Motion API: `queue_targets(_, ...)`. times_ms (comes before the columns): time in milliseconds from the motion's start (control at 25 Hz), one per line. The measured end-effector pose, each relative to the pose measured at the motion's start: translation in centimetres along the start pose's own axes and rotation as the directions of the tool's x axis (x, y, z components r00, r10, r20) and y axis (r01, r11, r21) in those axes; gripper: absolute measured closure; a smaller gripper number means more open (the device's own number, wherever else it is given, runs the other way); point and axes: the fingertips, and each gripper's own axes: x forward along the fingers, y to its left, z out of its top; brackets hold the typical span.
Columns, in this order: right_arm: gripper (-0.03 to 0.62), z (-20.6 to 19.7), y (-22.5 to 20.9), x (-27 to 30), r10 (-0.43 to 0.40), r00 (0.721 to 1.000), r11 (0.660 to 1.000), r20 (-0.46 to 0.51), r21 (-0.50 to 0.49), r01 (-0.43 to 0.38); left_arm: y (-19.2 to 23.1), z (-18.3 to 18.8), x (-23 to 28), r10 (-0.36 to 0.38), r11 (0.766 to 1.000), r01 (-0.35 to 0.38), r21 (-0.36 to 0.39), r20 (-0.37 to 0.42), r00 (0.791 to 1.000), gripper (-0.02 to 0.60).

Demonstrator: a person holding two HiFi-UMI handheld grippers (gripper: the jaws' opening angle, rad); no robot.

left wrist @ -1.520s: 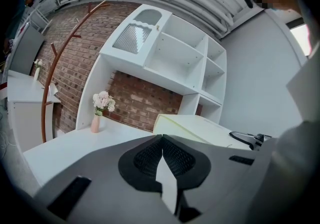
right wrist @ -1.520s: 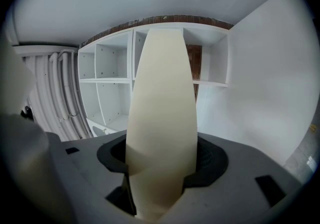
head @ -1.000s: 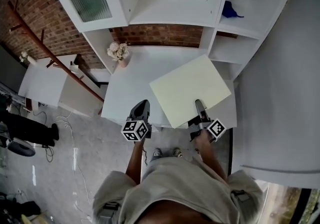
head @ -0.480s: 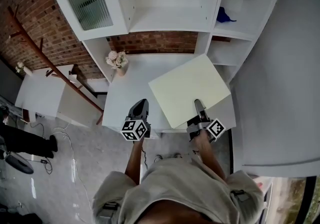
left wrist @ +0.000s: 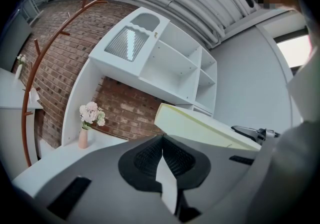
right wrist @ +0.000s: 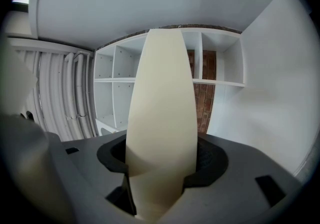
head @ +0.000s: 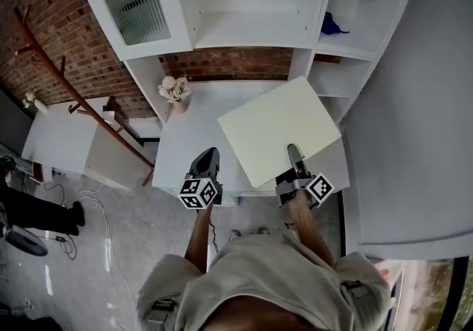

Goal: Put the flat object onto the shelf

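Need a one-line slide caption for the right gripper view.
Pale flat panel clamped in the right claw, seen edge-on, aimed at the white shelving.

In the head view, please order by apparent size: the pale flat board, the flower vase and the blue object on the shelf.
1. pale flat board, clearly the largest.
2. flower vase with its flowers.
3. blue object; only slightly smaller and farther from the camera, so the last two are unsure.

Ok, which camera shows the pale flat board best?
Head view: the whole board shows, its near edge in the right gripper. The right gripper view sees it foreshortened between the fingers; the left gripper view, one slanted side.
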Motion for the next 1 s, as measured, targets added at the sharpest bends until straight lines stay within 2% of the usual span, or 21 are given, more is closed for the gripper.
queue_targets(200, 0.322, 0.2, 1.7, 1.5, 0.028, 1.0, 1.0, 0.001, 0.0, -0.028, 0.7, -0.1, -0.8, 0.019, 1.0, -0.019, -0.01, 0.001, 1.0, 0.566)
queue_targets(360, 0.324, 0.3, 3.8, 3.0, 0.084, 0.996, 0.996, 0.0, 0.005, -0.084, 1.0, -0.1, -1.4, 0.027, 1.0, -0.027, -0.014, 0.007, 1.0, 0.566)
queue_targets(760, 0.324, 2.7, 10.2, 7.5, 0.237, 0.971, 0.97, 0.009, -0.055, -0.237, 1.5, -0.3, -2.3, 0.045, 0.999, -0.045, -0.02, 0.006, 0.999, 0.566)
queue_targets(1000, 0.324, 3.4, 12.4, 9.3, 0.279, 0.96, 0.954, -0.003, -0.117, -0.278, 1.9, -0.2, -2.7, 0.056, 0.998, -0.056, -0.021, 0.01, 0.998, 0.566)
